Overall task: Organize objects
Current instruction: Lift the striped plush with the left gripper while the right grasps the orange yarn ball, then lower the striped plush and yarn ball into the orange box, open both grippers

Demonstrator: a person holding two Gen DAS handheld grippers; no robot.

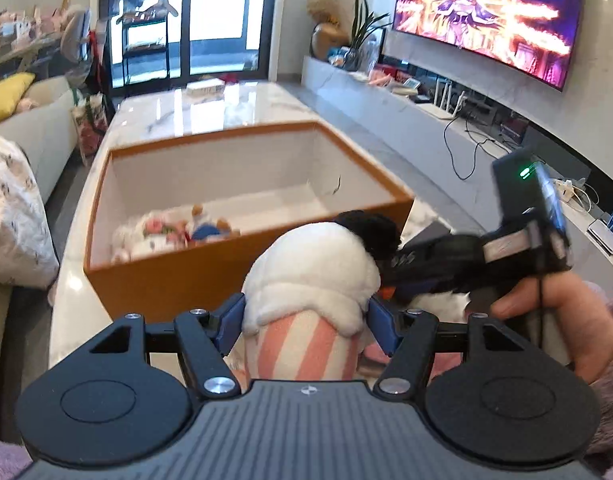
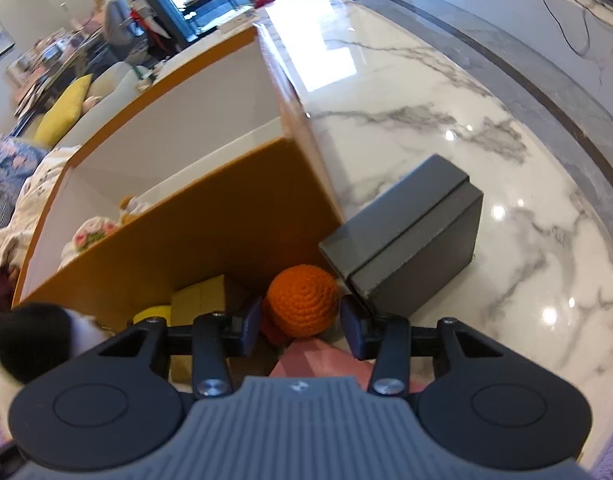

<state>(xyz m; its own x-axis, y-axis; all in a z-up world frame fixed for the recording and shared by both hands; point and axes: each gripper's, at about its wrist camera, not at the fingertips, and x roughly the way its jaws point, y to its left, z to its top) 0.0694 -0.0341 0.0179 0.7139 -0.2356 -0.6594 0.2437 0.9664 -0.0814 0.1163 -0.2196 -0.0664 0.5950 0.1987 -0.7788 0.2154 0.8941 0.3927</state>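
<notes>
On the left, the left gripper clamps a plush ice-cream toy, lifted just in front of the orange box on the marble counter. To the right, the right gripper straddles an orange crochet ball beside a grey box; whether its pads press the ball I cannot tell.
</notes>
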